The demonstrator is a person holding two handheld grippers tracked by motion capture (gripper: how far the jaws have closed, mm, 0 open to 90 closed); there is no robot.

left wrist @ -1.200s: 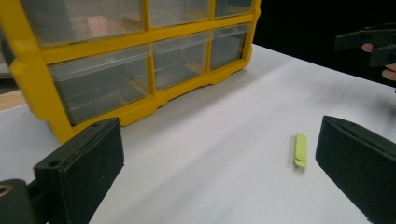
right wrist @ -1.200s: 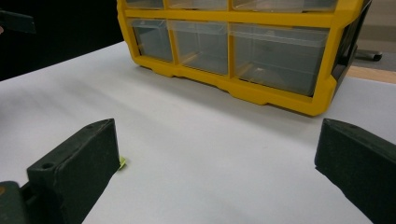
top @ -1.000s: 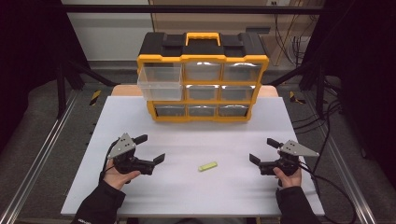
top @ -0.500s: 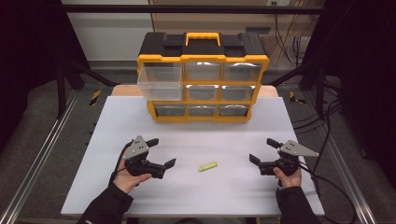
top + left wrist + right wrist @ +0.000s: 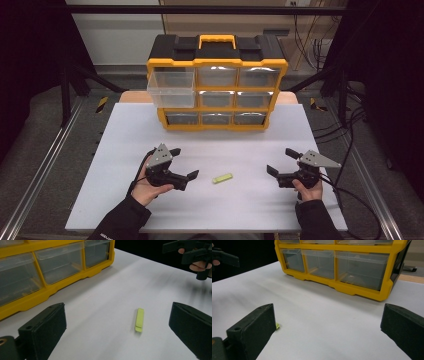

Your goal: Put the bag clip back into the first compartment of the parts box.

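Left gripper (image 5: 184, 164), jaws wide and empty, is aimed at green strip (image 5: 222, 178); strip should be straddled crosswise before closing.

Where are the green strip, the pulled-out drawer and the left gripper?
green strip (image 5: 139, 319), left gripper view, its middle.
pulled-out drawer (image 5: 171, 88), high view, front wall.
left gripper (image 5: 184, 163), high view, between fingertips.

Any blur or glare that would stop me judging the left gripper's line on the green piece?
Left gripper view: green piece fairly sharp, table beyond it smeared; high view: glare on organizer top drawers, green piece clear; right gripper view: sharp.
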